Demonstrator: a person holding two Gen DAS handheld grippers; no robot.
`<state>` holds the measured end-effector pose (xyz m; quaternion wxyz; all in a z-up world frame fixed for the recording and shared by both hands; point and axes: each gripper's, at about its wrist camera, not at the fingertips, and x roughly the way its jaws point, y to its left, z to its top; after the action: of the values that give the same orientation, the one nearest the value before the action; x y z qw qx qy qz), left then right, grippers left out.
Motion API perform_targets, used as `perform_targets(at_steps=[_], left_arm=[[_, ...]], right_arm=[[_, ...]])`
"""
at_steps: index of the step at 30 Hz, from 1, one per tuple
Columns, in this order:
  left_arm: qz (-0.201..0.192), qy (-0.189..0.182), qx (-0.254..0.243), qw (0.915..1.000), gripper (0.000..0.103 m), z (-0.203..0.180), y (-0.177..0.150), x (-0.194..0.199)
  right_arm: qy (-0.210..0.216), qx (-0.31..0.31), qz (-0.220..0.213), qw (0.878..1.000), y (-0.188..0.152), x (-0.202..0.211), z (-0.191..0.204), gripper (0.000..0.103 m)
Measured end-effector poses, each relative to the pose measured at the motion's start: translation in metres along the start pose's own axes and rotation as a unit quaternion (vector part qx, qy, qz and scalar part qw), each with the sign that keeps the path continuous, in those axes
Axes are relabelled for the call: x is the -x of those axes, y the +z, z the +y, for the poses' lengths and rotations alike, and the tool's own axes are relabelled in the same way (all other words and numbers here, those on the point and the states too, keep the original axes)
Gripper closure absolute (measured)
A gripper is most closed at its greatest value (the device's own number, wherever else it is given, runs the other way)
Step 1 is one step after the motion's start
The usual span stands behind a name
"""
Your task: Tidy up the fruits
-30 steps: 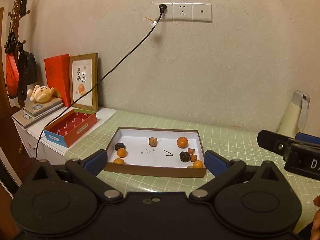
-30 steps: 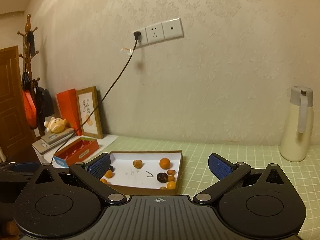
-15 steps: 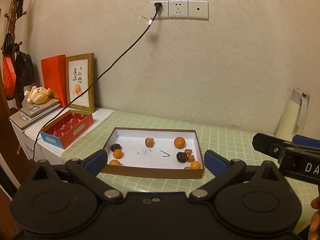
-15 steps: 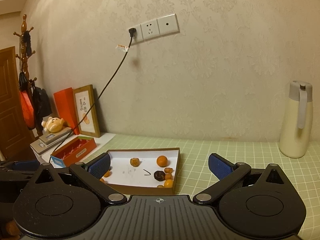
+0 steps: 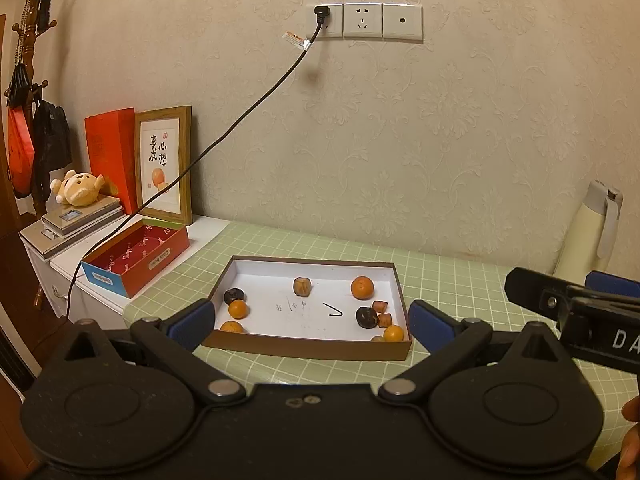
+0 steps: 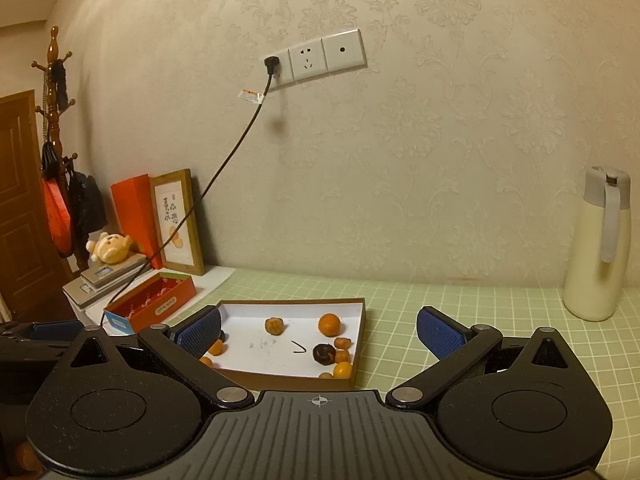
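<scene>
Room: cream patterned wall with a socket strip; a dark cable hangs from it toward the left.
Surface: green checked tablecloth.
Tray: shallow brown box, white inside, in the middle of the table, in front of both my tools.
Fruit, left end: two oranges and a dark fruit.
Fruit, centre far: one brown piece.
Fruit, right end: a large orange, a dark fruit and small orange pieces beside it.
My left gripper: fingers spread wide, holding nothing, near the tray's front edge.
My right gripper: also spread wide and empty, just right of the left one.
Far right: cream flask, upright by the wall.
Far left: red box, framed picture, plush toy.
</scene>
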<state>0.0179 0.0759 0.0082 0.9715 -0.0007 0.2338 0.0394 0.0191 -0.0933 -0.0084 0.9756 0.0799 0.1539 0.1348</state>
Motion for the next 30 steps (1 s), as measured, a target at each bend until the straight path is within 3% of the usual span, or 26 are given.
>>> perform_targets(at_steps=[30], left_arm=[[0.000,0.005,0.006,1.0000,0.006,0.0029,-0.0008,-0.0037]], right_arm=[[-0.004,0.003,-0.001,1.000,0.0012,-0.0055,0.0040,0.000]])
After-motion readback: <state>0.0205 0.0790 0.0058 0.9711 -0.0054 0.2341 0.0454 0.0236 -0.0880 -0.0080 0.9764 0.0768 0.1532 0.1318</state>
